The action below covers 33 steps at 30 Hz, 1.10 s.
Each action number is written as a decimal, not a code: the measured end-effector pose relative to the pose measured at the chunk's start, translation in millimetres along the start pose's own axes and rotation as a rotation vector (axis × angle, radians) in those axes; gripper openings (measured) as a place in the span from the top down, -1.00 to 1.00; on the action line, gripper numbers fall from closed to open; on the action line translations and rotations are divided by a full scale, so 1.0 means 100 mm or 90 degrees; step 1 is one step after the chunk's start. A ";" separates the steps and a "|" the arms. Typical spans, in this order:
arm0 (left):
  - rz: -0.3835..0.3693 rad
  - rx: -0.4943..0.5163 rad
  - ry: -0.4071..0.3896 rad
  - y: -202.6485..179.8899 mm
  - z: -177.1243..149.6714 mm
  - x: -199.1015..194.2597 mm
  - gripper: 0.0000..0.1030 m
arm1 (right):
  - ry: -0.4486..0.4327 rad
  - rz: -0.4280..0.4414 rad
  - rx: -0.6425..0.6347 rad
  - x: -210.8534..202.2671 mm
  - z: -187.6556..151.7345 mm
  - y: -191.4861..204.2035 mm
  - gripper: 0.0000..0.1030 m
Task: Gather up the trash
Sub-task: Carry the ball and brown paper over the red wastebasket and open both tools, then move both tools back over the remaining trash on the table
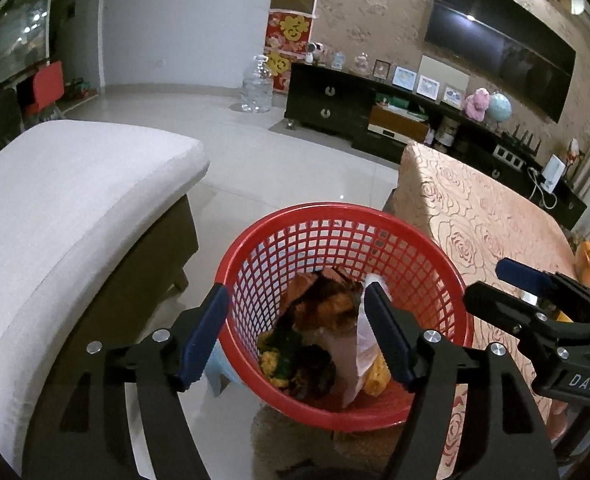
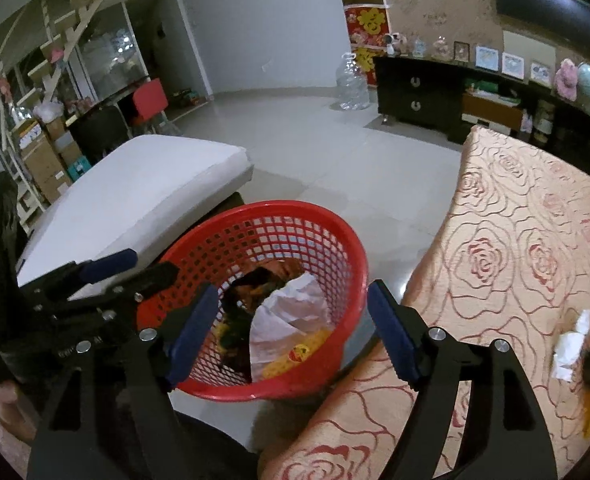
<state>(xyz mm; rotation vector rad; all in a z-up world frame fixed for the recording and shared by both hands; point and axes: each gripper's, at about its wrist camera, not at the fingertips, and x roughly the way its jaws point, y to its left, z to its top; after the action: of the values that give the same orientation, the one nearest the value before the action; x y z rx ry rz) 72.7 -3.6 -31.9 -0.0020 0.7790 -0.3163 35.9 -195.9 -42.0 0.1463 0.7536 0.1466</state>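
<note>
2 grippers, left [image 1: 297,336] and right [image 2: 293,330], hung with jaws apart and empty over the red basket [image 2: 337,216]; the white scrap [image 2: 571,346] on the counter [image 2: 495,208] looked the next grab, best pinched low.

Both wrist views show dim indoor lighting with a cool, slightly blue cast. Light arrives from overhead: a small ceiling lamp reflects as a bright spot on the dark television screen [image 1: 499,56], far ahead and to the right of the left gripper, and again in the right wrist view. The glossy floor tiles [image 1: 255,148] carry soft, diffuse glare. Shadows are weak and soft-edged; the darkest sits under the white cushion [image 1: 75,208]. Fisheye distortion is strong: straight wall and furniture lines bow outward, and each frame ends in black vignetted corners. The centre is reasonably sharp; the distant shelves [image 2: 35,100] look soft and noisy. Near gripper parts at the bottom edge are underexposed.
</note>
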 end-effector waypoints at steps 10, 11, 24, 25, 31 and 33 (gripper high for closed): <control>0.018 0.022 -0.036 -0.15 -0.06 -0.23 -0.37 | -0.028 -0.035 -0.008 -0.24 -0.14 -0.07 -0.44; 0.019 0.025 -0.040 -0.17 -0.07 -0.25 -0.38 | -0.031 -0.039 -0.009 -0.27 -0.15 -0.08 -0.44; -0.001 0.068 -0.060 -0.54 -0.17 -0.43 -0.42 | -0.060 -0.108 0.006 -0.72 -0.39 -0.43 -0.44; -0.003 0.071 -0.061 -0.57 -0.17 -0.44 -0.42 | -0.061 -0.114 0.009 -0.76 -0.41 -0.48 -0.44; -0.013 0.089 -0.065 -0.74 -0.20 -0.50 -0.44 | -0.070 -0.150 0.021 -0.95 -0.51 -0.69 -0.44; -0.017 0.092 -0.064 -0.79 -0.21 -0.50 -0.44 | -0.074 -0.165 0.024 -1.01 -0.57 -0.77 -0.44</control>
<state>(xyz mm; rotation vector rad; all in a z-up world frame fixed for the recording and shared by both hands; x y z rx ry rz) 2.9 -62.5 -3.0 0.1073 0.6549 -0.3953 -70.1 -285.8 -29.3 0.0911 0.6536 -0.1220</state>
